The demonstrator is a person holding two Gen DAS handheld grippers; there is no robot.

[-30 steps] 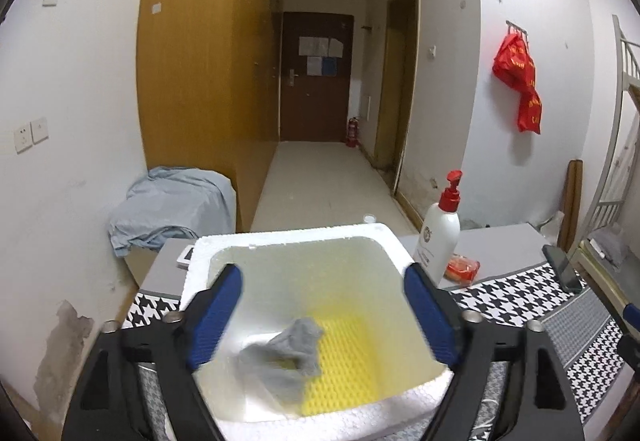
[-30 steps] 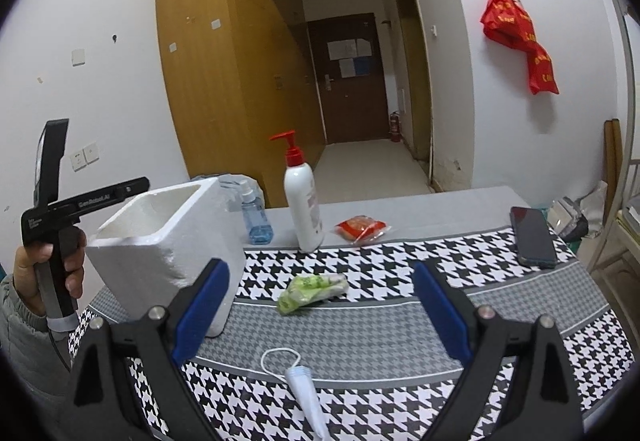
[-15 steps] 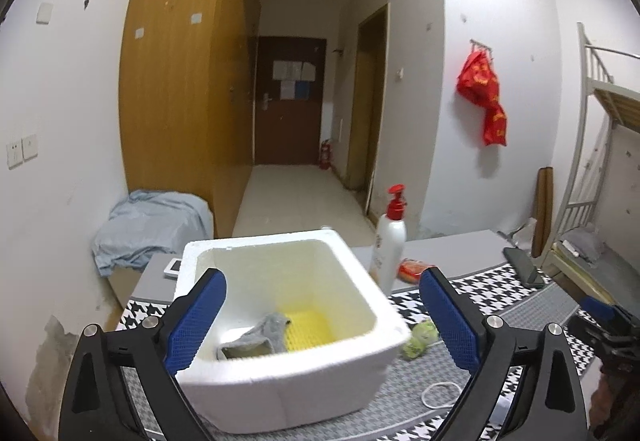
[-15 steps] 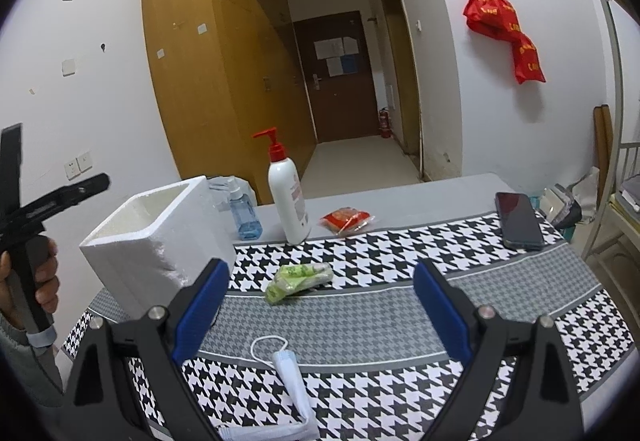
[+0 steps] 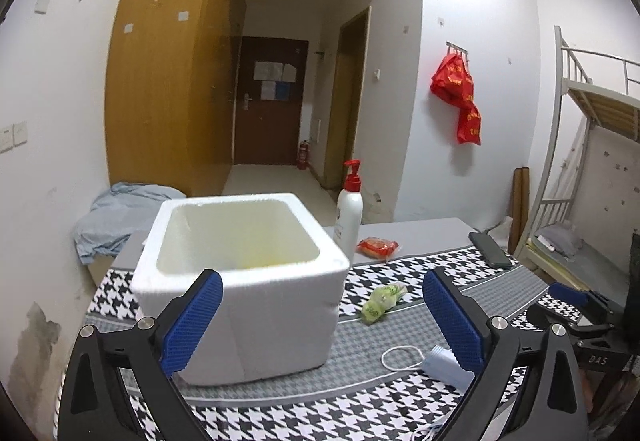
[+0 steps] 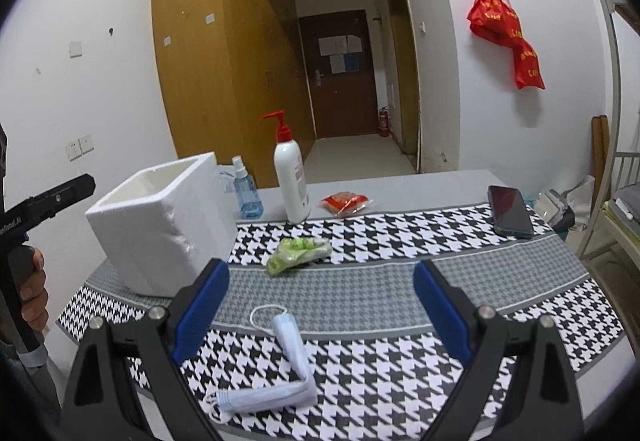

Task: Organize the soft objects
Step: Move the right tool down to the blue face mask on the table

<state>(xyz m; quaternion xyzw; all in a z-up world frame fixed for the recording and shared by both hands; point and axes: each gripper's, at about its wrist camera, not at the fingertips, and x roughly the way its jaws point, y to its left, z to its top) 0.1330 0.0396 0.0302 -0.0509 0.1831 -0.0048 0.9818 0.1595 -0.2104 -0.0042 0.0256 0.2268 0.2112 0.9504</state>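
Right wrist view: both grippers (image 6: 320, 305) (image 5: 320, 317) gape wide, folded face mask (image 6: 280, 373) bends like an L, foam box (image 5: 240, 281) shows yellow inside.

- "DAS" in pale letters on the black body of the right hand-held gripper (image 5: 592, 337), at the left wrist view's right edge.
- White lettering on the left hand-held gripper (image 6: 44, 201), partly cut off; it seems to end in "ool.AI".
- Yellow characters on the red bags (image 6: 508, 37) hanging on the wall, illegible.

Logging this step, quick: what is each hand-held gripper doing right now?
Left hand-held gripper: open, holding nothing.
Right hand-held gripper: open, holding nothing.
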